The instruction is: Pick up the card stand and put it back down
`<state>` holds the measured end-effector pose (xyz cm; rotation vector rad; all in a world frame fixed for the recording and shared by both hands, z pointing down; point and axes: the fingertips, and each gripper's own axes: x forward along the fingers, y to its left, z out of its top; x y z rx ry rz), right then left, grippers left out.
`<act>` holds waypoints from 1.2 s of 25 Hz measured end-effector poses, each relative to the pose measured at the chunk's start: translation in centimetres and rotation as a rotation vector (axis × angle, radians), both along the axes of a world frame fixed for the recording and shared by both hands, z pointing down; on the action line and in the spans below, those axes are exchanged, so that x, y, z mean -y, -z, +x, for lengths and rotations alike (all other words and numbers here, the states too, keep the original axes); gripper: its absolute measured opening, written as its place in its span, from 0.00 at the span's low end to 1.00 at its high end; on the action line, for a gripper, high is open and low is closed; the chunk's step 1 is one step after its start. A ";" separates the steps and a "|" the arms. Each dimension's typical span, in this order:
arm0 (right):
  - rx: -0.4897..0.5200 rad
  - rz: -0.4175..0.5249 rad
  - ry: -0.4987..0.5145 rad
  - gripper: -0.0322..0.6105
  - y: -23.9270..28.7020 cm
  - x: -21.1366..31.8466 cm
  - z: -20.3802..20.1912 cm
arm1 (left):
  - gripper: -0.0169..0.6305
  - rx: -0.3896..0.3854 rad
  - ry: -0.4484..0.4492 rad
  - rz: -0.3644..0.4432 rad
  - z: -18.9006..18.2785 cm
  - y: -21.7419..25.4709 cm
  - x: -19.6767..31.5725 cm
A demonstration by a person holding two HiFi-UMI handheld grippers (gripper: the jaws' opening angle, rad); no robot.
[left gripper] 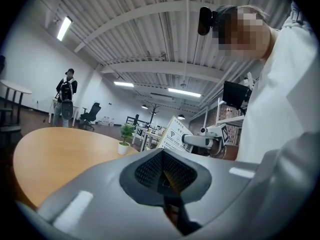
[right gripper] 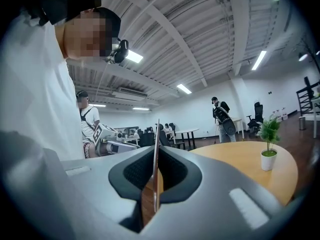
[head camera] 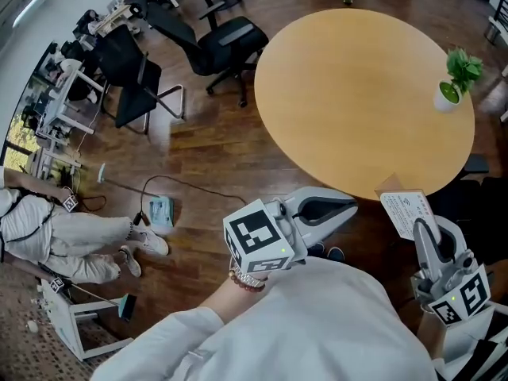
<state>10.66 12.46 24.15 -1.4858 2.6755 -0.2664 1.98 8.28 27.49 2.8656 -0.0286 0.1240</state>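
The card stand (head camera: 405, 211) is a white printed card with a wifi sign. My right gripper (head camera: 421, 227) is shut on it and holds it in the air just off the near rim of the round wooden table (head camera: 357, 94). In the right gripper view the card stand (right gripper: 156, 149) shows edge-on between the pads of the right gripper (right gripper: 155, 184). The left gripper view shows the card stand (left gripper: 175, 134) tilted beyond the table rim. My left gripper (head camera: 353, 206) points right at the table's near edge, shut with nothing in it; its pads meet in its own view (left gripper: 165, 176).
A small potted plant (head camera: 456, 78) in a white pot stands at the table's far right. Black office chairs (head camera: 230, 42) are left of the table. A person (head camera: 63, 232) sits on the floor at the left by a cable and a box. Another person (right gripper: 222, 116) stands beyond the table.
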 end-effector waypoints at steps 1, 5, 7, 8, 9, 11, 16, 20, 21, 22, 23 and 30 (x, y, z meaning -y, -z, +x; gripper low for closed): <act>-0.001 0.001 0.000 0.08 0.6 -0.3 0.0 | 0.01 -0.004 -0.001 -0.009 0.1 0.5 -0.1; -0.016 -0.001 -0.012 0.08 1.4 -1.8 -0.7 | 0.01 -0.002 -0.013 -0.030 -0.1 0.4 -0.4; -0.017 -0.007 -0.021 0.08 0.8 -1.0 -0.6 | 0.01 -0.005 -0.014 -0.038 -0.4 -0.1 0.3; -0.015 -0.013 -0.027 0.08 0.7 -0.8 -0.6 | 0.01 -0.009 -0.011 -0.044 -0.6 -0.1 0.6; -0.015 -0.020 -0.033 0.08 0.8 -1.0 -0.7 | 0.01 -0.014 -0.007 -0.052 -0.9 0.0 0.5; -0.020 -0.032 -0.044 0.08 1.5 -2.5 -1.2 | 0.01 -0.021 0.001 -0.067 -1.8 0.6 -0.6; -0.025 -0.056 -0.053 0.08 0.7 -2.8 -2.9 | 0.01 0.014 -0.001 -0.061 -4.3 -0.9 -0.6; -0.031 -0.060 -0.070 0.08 -0.5 -1.2 -3.8 | 0.01 -0.030 0.049 -0.119 -7.1 -1.3 3.2; -0.034 -0.059 -0.078 0.08 0.0 -1.1 -3.6 | 0.01 -0.029 0.065 -0.120 -7.7 -0.9 4.1; -0.037 -0.059 -0.089 0.08 0.5 -0.8 -3.3 | 0.01 -0.015 0.076 -0.104 -8.0 -0.7 5.0; -0.040 -0.061 -0.101 0.08 1.0 -0.4 -2.9 | 0.01 0.011 0.080 -0.075 -8.1 -0.9 5.8; -0.093 -0.059 -0.120 0.08 1.4 0.8 -3.1 | 0.01 0.042 0.131 -0.076 -10.2 -3.5 7.6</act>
